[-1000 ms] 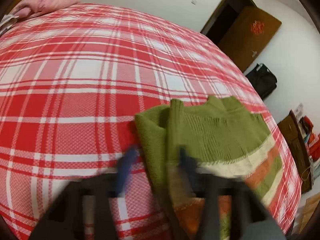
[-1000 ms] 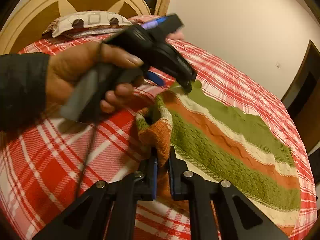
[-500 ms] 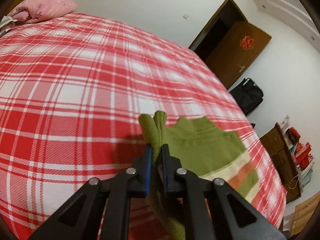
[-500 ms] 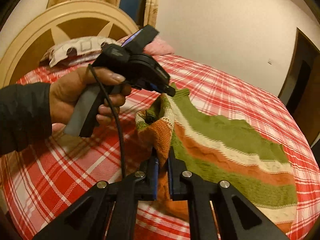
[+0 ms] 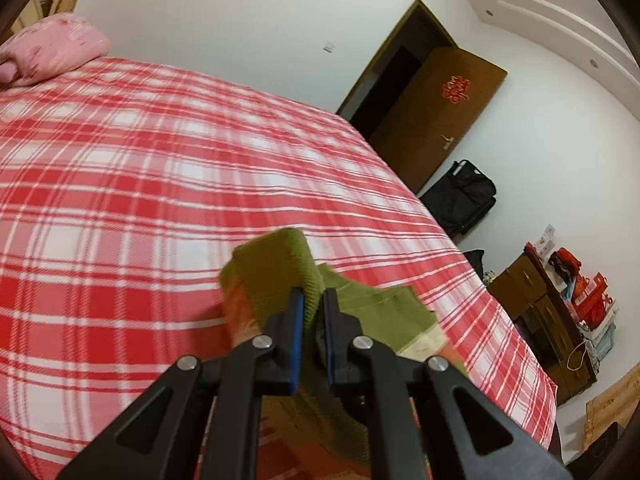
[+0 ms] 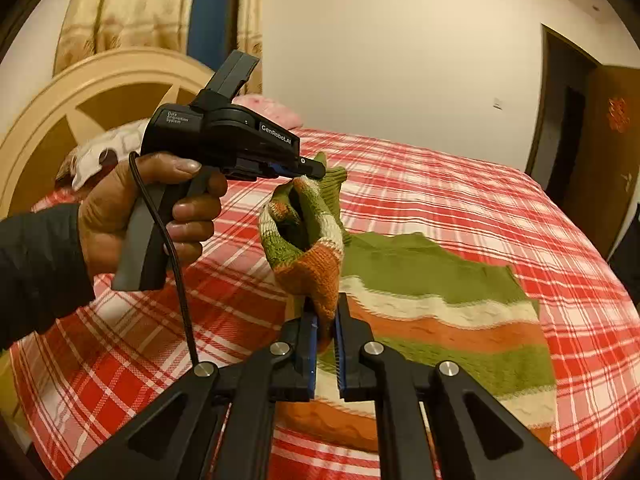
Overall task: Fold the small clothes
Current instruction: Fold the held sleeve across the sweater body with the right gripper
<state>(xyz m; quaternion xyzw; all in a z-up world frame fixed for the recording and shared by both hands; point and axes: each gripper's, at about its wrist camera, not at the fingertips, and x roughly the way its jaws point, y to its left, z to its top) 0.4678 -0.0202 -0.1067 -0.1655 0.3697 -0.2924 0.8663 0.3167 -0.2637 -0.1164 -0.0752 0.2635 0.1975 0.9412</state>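
Note:
A small knitted sweater (image 6: 432, 292), green with cream and orange stripes, lies on the red plaid bed (image 6: 480, 200). Its near side is lifted off the cover. My right gripper (image 6: 326, 312) is shut on the orange striped edge. My left gripper (image 5: 310, 300) is shut on a green ribbed fold of the sweater (image 5: 276, 272). In the right wrist view the left gripper (image 6: 310, 170), held in a person's hand (image 6: 160, 208), pinches the raised green part just above and beyond my right fingertips. The rest of the sweater drapes down to the bed on the right.
A pink pillow (image 5: 48, 52) and a cream headboard (image 6: 92, 104) stand at the bed's head. A brown door (image 5: 436, 112), a black bag (image 5: 460, 196) and a cluttered wooden cabinet (image 5: 548, 312) line the wall beyond the bed's far edge. A cable (image 6: 176, 264) hangs from the left gripper.
The left gripper closed on the green fold. Both grippers have risen, lifting the sweater's near side off the bed and bunching it between them.

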